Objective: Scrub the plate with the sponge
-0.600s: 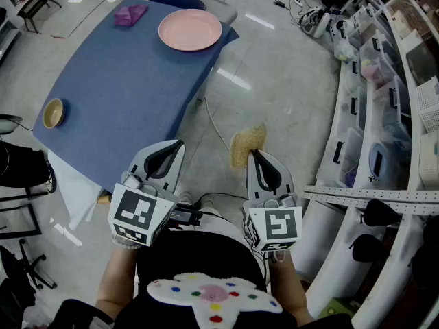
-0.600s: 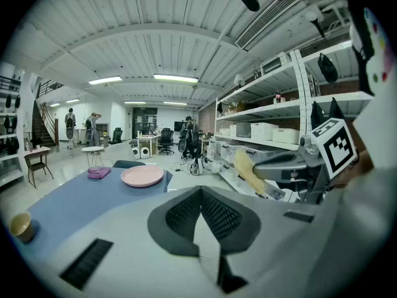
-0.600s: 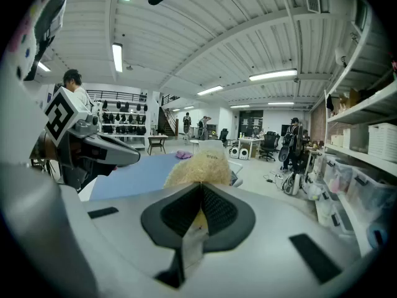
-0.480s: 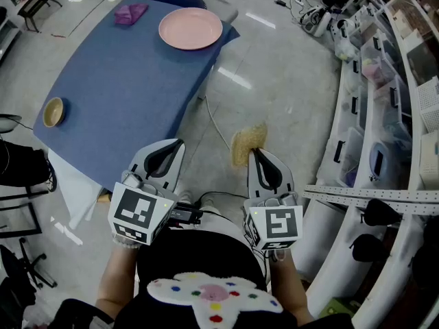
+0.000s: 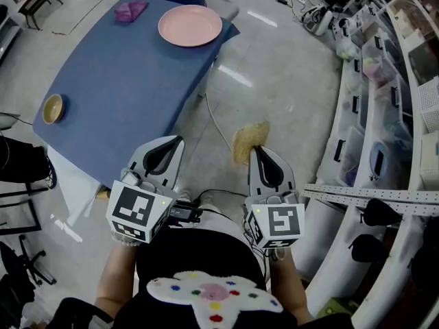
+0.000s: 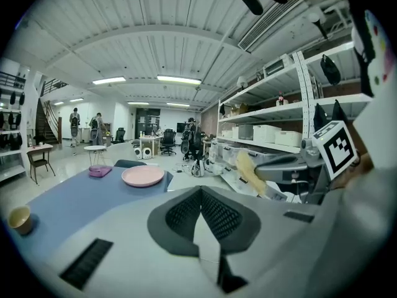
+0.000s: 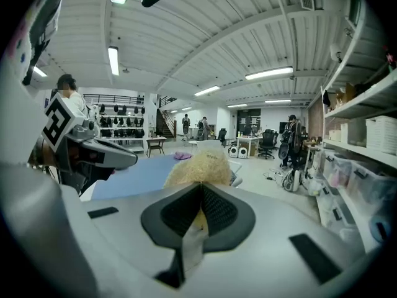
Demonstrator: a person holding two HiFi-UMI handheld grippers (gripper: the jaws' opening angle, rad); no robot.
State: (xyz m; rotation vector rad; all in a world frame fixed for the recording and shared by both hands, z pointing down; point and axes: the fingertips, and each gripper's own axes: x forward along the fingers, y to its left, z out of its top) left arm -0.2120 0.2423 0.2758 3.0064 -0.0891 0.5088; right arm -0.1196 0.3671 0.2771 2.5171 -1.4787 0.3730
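A pink plate lies at the far end of a blue table, also seen as the plate in the left gripper view. My right gripper is shut on a tan fibrous sponge, which sticks out past the jaws as the sponge in the right gripper view. My left gripper is shut with nothing in it. Both grippers hang over the floor, well short of the plate, close to the person's body.
A purple cloth lies at the table's far corner and a small yellowish cup near its left edge. White shelving with bins runs along the right. Cables trail across the floor. A black chair stands at left.
The view has shifted slightly; both grippers stay nearly where they were, the sponge still held in the right one.
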